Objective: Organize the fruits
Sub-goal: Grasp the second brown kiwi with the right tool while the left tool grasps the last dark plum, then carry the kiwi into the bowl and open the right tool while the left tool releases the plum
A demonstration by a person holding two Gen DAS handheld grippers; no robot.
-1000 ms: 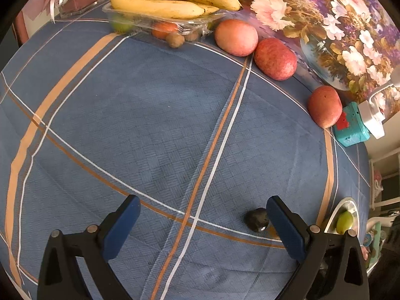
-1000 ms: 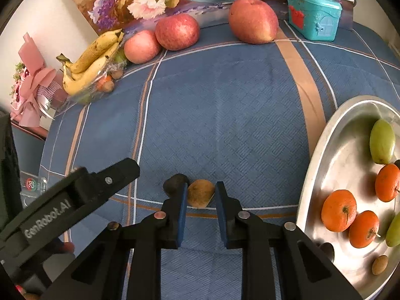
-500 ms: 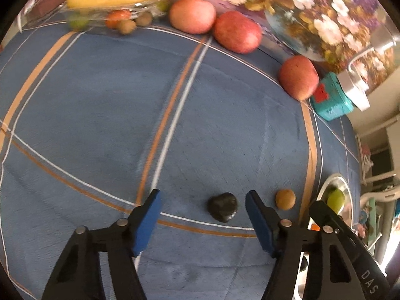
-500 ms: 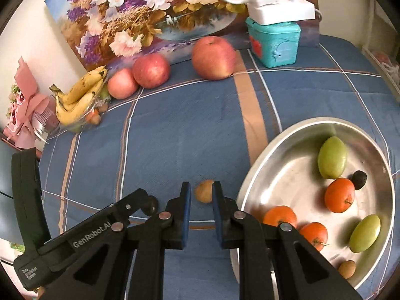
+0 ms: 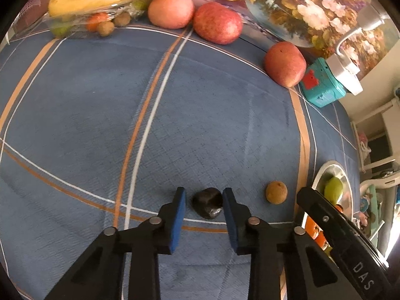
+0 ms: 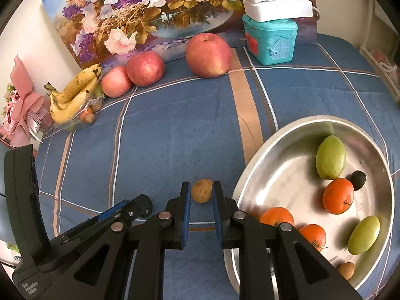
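Note:
A small black fruit (image 5: 208, 203) lies on the blue checked cloth between the blue pads of my left gripper (image 5: 203, 200), whose jaws stand narrowly open around it with small gaps. A small brown round fruit (image 6: 202, 190) lies just ahead of my right gripper (image 6: 201, 193), whose jaws are partly open on either side of it; it also shows in the left wrist view (image 5: 276, 192). A steel plate (image 6: 255, 165) at the right holds green, orange, black and brown fruits.
Three red apples (image 6: 208, 54) line the back by a flower painting (image 6: 140, 7). Bananas (image 6: 72, 95) sit on a clear tray of small fruits at back left. A teal box (image 6: 271, 38) with a white power strip stands at back right.
My left gripper has moved right and narrowed its jaws around the black fruit. My right gripper has pulled back and right, opened slightly, and the brown fruit lies free.

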